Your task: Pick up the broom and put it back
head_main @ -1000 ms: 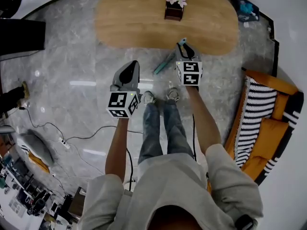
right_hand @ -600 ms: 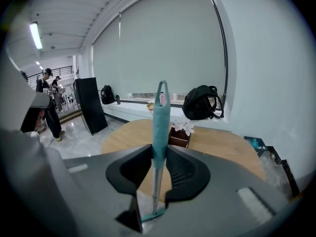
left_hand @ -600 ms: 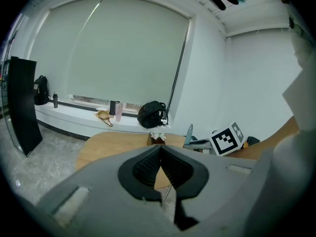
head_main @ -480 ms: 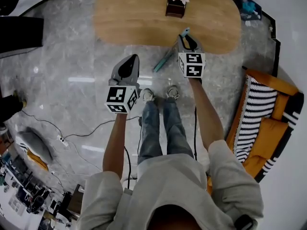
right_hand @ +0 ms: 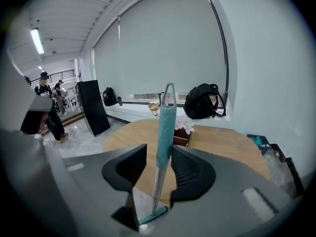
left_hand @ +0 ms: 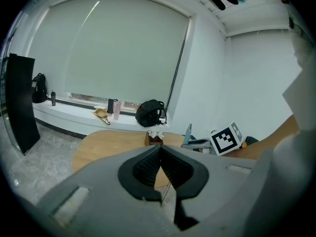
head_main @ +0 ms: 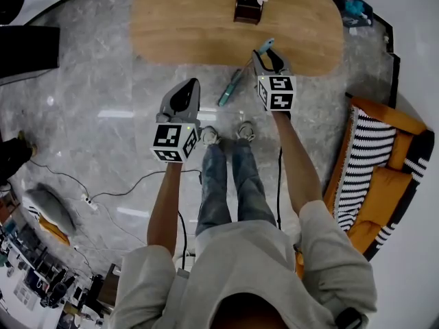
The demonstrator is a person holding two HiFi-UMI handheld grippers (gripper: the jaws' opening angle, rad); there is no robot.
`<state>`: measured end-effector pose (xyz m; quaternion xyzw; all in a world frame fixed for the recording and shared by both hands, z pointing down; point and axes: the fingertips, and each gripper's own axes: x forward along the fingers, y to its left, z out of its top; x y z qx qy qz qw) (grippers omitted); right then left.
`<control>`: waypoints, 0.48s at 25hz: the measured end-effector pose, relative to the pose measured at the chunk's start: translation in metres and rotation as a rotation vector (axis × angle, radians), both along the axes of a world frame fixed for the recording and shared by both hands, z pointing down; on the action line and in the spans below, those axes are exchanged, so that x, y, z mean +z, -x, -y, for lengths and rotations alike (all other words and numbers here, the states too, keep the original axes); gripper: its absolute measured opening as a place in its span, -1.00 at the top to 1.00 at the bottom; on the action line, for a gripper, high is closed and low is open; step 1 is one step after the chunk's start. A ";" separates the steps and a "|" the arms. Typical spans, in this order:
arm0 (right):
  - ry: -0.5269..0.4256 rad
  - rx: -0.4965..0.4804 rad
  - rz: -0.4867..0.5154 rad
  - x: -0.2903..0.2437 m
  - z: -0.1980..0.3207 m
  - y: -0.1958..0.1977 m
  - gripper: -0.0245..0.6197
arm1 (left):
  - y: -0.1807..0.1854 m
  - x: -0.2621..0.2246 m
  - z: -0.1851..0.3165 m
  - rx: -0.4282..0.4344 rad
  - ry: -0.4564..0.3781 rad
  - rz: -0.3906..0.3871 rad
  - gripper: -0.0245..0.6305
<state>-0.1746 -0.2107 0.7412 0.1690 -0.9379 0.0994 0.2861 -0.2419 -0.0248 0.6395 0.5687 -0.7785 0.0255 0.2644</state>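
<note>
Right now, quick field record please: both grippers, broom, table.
left gripper: shut, nothing between the jaws
right gripper: open; jaws have just been opening, broom handle between them, gap on one side
broom: tilted, head on the floor, teal handle up beside the table edge
table: oval, wooden, flower box on it

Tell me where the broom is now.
In the head view the broom leans right of centre, head on the floor before the table, handle between the right gripper's jaws, which have just been opening.
</note>
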 end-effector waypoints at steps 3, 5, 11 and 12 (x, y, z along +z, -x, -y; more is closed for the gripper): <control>-0.011 0.016 0.003 0.000 0.006 -0.003 0.45 | -0.002 0.001 0.002 0.002 0.001 -0.003 0.92; -0.007 0.022 0.003 0.001 0.010 -0.004 0.48 | -0.003 0.003 0.001 0.002 0.005 -0.006 0.92; 0.018 0.021 -0.004 0.011 0.017 -0.007 0.46 | -0.010 0.013 -0.001 0.006 0.016 -0.018 0.92; 0.024 0.017 -0.001 0.011 0.016 -0.008 0.45 | -0.011 0.014 -0.001 0.006 0.017 -0.020 0.92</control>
